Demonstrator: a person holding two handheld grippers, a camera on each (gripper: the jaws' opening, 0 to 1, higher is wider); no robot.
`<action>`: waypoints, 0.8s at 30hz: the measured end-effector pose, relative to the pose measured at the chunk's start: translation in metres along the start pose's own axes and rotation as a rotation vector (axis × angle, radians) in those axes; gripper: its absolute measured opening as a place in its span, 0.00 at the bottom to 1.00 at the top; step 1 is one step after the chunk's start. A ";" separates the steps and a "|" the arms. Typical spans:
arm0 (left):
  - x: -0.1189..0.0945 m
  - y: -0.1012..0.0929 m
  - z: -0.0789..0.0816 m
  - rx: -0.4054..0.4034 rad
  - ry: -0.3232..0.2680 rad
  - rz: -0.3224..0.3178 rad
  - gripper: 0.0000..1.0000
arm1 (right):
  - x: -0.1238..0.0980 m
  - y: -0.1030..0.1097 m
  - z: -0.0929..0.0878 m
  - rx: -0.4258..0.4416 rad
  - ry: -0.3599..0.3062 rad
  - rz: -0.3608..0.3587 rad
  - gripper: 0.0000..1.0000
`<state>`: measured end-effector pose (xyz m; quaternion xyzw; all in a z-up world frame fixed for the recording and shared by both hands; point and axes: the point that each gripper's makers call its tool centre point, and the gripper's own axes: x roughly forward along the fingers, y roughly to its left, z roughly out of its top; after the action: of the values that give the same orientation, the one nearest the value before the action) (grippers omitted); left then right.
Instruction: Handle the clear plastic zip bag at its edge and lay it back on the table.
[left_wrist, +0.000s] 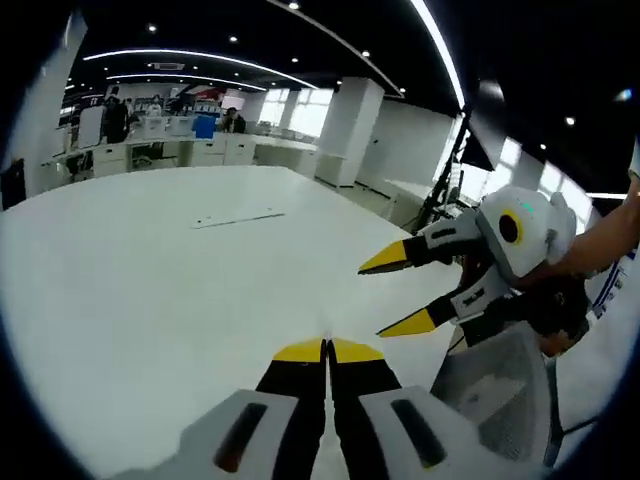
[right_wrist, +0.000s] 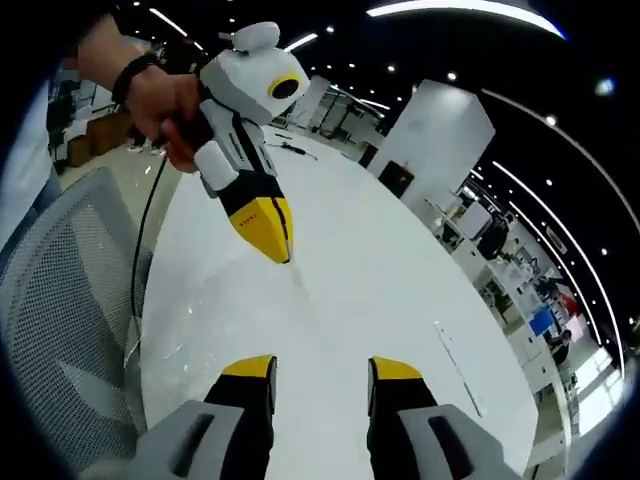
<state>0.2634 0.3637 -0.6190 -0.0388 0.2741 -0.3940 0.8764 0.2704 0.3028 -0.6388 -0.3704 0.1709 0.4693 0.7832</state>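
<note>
Big white round tabletop (left_wrist: 150, 300) in front of me, grey mesh chair (left_wrist: 500, 400) at its edge, approx 4 o'clock in left gripper view. My left tongs (left_wrist: 327, 348) are closed tip to tip w/ nothing visible between them, hovering over the tabletop. My right tongs (right_wrist: 322, 372) are apart, empty, at 3 o'clock in left gripper view. The clear zip bag (left_wrist: 240, 217) lies flat on the tabletop, well apart from both, approx 11 o'clock from left tongs.
</note>
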 end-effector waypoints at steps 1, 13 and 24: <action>0.001 -0.007 -0.001 0.012 0.005 -0.003 0.00 | 0.002 0.001 -0.001 0.001 0.002 0.009 0.34; 0.001 -0.019 -0.003 0.081 0.044 -0.070 0.00 | 0.017 0.021 -0.001 -0.058 0.020 0.134 0.22; 0.001 -0.015 -0.010 0.096 0.073 -0.062 0.00 | 0.017 0.035 -0.003 -0.070 0.046 0.197 0.00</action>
<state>0.2480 0.3543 -0.6236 0.0091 0.2854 -0.4347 0.8541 0.2495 0.3208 -0.6662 -0.3897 0.2081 0.5409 0.7157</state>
